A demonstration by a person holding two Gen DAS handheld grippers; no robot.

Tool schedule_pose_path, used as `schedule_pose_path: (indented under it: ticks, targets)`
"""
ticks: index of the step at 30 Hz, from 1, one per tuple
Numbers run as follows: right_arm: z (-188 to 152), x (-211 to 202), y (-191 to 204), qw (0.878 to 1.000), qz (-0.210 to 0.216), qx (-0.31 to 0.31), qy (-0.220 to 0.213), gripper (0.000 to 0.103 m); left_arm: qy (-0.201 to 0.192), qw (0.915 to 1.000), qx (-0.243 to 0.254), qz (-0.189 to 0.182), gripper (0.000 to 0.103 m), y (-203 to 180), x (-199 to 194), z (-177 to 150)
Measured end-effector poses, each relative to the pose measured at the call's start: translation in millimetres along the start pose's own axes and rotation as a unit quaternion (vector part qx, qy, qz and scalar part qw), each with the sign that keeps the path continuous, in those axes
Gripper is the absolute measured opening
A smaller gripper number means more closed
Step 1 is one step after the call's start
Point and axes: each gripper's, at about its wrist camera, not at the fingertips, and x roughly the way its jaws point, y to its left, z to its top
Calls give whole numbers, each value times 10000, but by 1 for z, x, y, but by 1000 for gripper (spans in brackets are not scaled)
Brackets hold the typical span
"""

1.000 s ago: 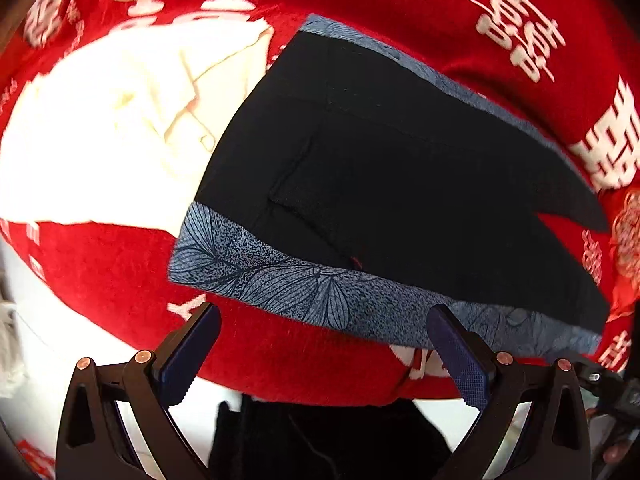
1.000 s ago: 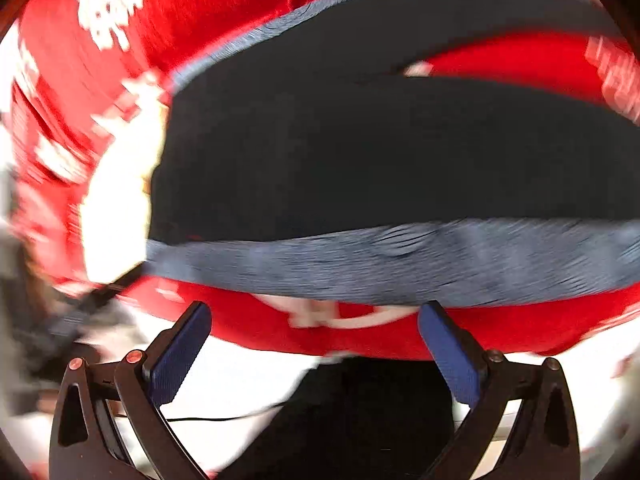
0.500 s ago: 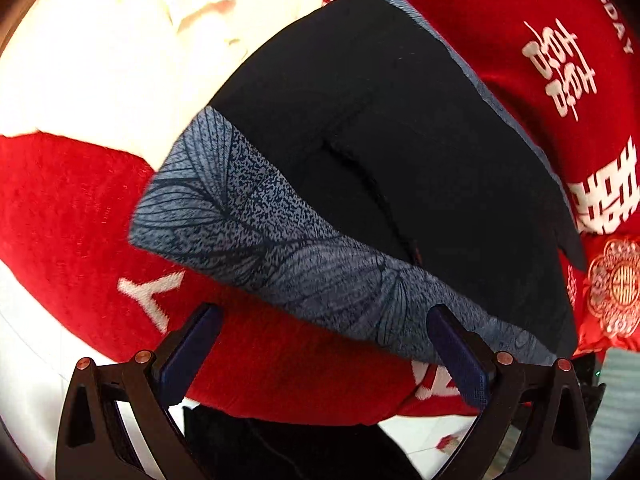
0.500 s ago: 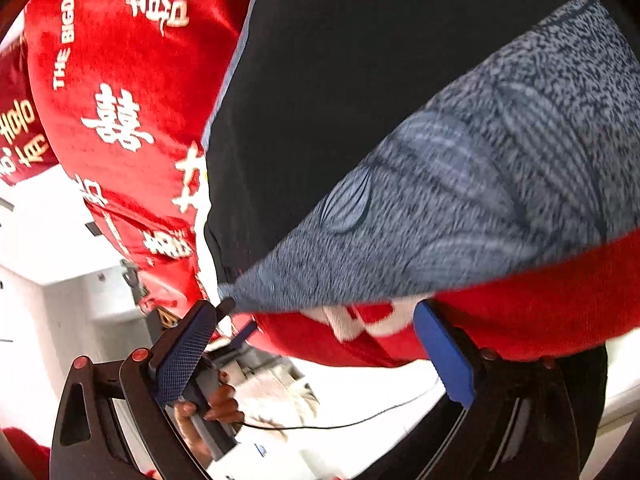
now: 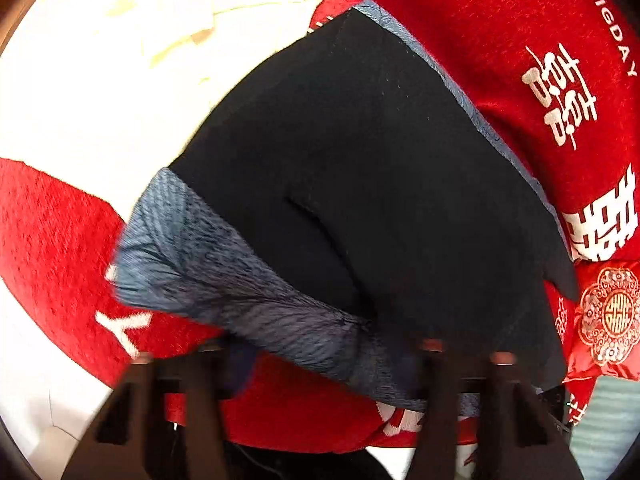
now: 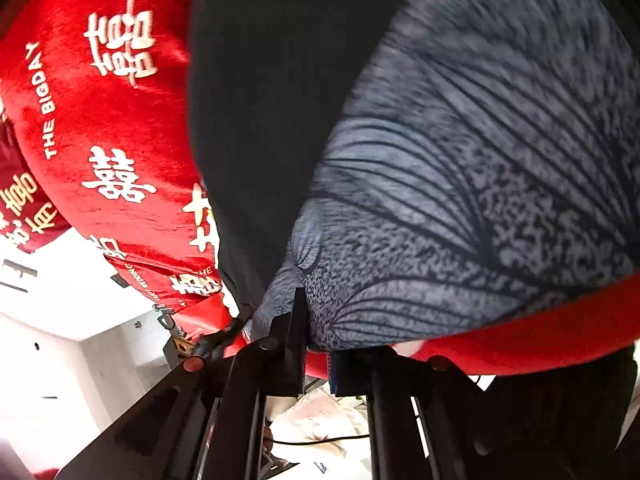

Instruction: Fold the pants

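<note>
Right now the pants [image 5: 360,184], black with a grey-blue leaf-print band along the edge, lie spread flat on a red blanket [image 5: 520,32] scattered with white characters and the words "THE BIGDAY". Their printed band [image 5: 224,272] runs along the blanket's near edge, and the dark cloth stretches away from it toward the far side. A cream-white garment [image 5: 120,60] lies on the blanket beyond the pants' far left corner, its edge meeting the black fabric. At the band's near edge the left gripper [image 5: 328,364] shows only as a motion-blurred shape, its fingers drawn partway together with the band's edge between them; I cannot tell whether they have clamped the cloth. Over at the other end of the band, the right gripper [image 6: 316,344] has its fingers drawn in tight, pinching the corner of the printed band [image 6: 460,200] where grey meets black, just at the blanket's near edge [image 6: 540,344]. Past that edge, a white room and some cables show below the right gripper, blurred and hard to make out.
</note>
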Motion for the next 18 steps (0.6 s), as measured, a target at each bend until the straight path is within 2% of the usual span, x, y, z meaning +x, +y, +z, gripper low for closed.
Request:
schedule_pose_path:
  ticks: [1, 4, 9, 14, 18]
  targets:
    - [2, -4, 14, 9998, -27, -186, 8, 8, 60, 9999, -127, -84, 26, 6, -3, 4]
    - [14, -13, 53, 9974, -168, -687, 102, 8, 50, 9992, -316, -250, 26, 11, -22, 11]
    - [63, -8, 131, 9840, -478, -1669, 413, 8, -280, 9996, -20, -101, 26, -26, -47, 36]
    - [143, 15, 180, 9751, -694, -1989, 692, 9, -720, 9974, 14, -36, 26, -68, -47, 99]
    - [212, 49, 191, 9744, -825, -1931, 807, 11, -1102, 9932, 292, 244, 27, -102, -16, 157]
